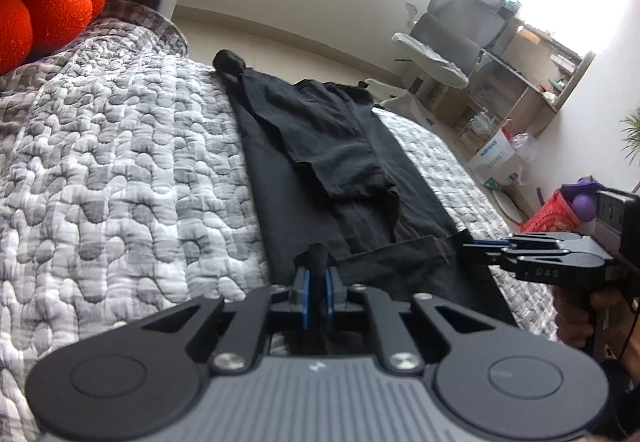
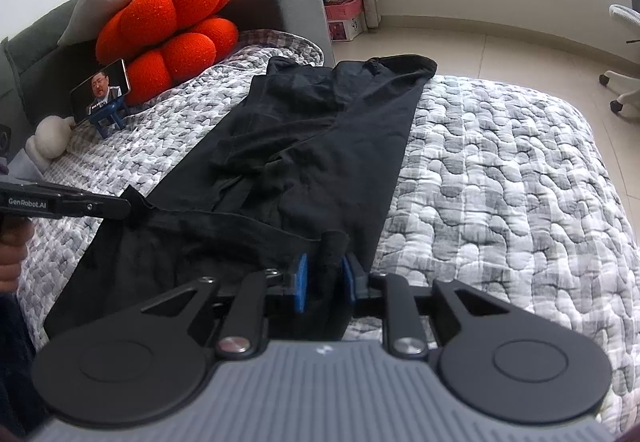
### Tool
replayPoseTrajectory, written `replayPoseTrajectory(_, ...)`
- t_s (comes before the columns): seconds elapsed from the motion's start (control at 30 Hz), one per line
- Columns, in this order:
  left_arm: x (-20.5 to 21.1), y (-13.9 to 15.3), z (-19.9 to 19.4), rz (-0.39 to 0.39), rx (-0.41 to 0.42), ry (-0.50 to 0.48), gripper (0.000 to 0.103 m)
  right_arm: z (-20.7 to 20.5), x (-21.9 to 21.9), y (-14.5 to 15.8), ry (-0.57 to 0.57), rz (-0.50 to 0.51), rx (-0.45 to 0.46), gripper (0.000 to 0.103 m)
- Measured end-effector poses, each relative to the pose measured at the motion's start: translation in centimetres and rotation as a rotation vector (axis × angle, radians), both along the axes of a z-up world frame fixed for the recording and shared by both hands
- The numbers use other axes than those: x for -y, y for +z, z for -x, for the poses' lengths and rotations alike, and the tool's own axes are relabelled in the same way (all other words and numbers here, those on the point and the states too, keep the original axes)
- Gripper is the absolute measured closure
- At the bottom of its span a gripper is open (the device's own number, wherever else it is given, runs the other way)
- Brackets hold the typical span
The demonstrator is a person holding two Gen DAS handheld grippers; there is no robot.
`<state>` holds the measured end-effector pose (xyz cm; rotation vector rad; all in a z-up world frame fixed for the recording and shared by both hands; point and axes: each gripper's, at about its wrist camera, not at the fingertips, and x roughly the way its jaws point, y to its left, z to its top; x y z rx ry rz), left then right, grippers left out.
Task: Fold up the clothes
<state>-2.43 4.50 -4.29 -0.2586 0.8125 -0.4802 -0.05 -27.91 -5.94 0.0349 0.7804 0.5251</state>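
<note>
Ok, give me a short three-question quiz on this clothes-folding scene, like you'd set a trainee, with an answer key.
1. Multiple choice: what does the black garment lie on? A) a wooden table B) a grey patterned quilt C) a tiled floor
2. True or false: the phone beside the orange cushion has a dark screen.
3. Fill in: the fingers of the left gripper are closed on an edge of the black ____.

Key: 1 B. 2 False: it stands propped on a stand with its screen lit. 3 garment.
</note>
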Motion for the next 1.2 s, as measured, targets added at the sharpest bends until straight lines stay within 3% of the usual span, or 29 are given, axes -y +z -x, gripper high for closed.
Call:
replayPoseTrajectory(0.07, -0.1, -0.1, -0.2, -0.007, -0.008, 0.005, 0.086, -0.1, 0.0, -0.1, 0.001, -0.004, -0.006, 0.079)
replayPoseTrajectory(0.27, 0.4, -0.2, -0.2, -0.032, 0.005, -0.017, 0.085, -0.1, -0.2, -0.2, 0.007, 0.000, -0.006, 0.079)
replayPoseTrajectory(0.37, 0.9, 0.1, 0.3, -0.082, 0.047, -0.020, 0.098, 0.2, -0.4, 0.0, -0.002, 0.009, 0.022, 0.094)
replayPoseTrajectory(0.4, 1.0, 0.3, 0.5, -0.090, 0.063, -0.022, 0.099, 0.3, -0.3, 0.2, -0.002, 0.000, 0.037, 0.095)
replayPoseTrajectory(0.63, 0.0, 1.6, 1.2, -0.010, 0.152, 0.001, 0.099, 0.8, 0.3, 1.3, -0.027, -0.068, 0.103, 0.097)
replayPoseTrajectory(0.93, 0.4, 0.0, -0.5, -0.007, 0.036, 0.005, 0.098, 0.3, 0.0, 0.9, -0.030, -0.034, 0.063, 0.096)
replayPoseTrajectory(1.0, 0.3, -0.1, -0.6, 0.007, 0.019, 0.002, 0.090, 0.1, 0.1, 0.7, -0.030, -0.033, 0.044, 0.092)
replayPoseTrajectory(1.2, 0.6, 0.0, -0.3, 0.019, 0.033, -0.029, 0.090, 0.1, 0.1, 0.5, -0.017, -0.040, 0.018, 0.088)
